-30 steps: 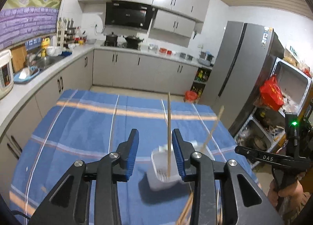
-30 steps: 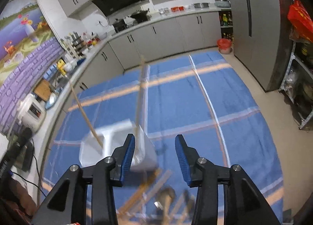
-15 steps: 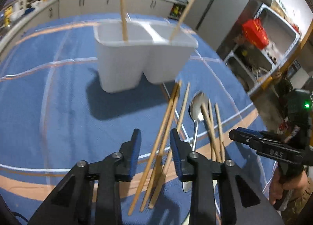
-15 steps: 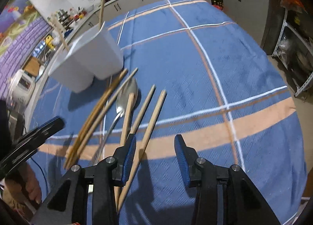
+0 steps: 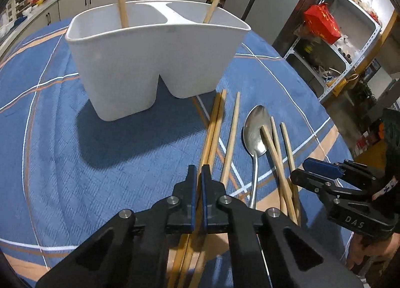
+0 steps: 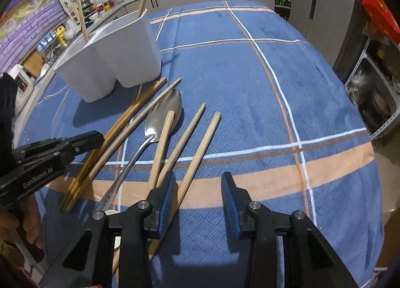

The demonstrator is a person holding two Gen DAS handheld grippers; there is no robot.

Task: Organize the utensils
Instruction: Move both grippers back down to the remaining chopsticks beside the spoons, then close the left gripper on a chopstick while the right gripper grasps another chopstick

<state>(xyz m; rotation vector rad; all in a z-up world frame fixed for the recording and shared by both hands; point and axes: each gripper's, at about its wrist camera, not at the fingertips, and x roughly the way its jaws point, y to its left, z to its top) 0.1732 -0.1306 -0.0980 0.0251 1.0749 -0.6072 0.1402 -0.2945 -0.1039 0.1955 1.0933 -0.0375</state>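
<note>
Item: left gripper. Half a second ago its blue pads stood apart above the loose sticks; now they are pressed together on the leftmost pair of chopsticks, low over the cloth. I judge the pick begun, the lift not yet made.

Item: right gripper. Jaws spread wide as before, now low over the rightmost chopstick, its left pad just beside the stick; nothing held.

Item: white holder. Two compartments, smooth matte plastic, rounded corners; one upright chopstick in each. It has drawn much nearer in both views since a second ago.

Item: loose utensils on the blue tablecloth, coarse weave, orange and white stripes. Pale wooden chopsticks, straight and slender, lie fanned just in front of the holder; a steel spoon, glossy oval bowl and long thin handle, lies among them, one chopstick resting across its bowl.
</note>
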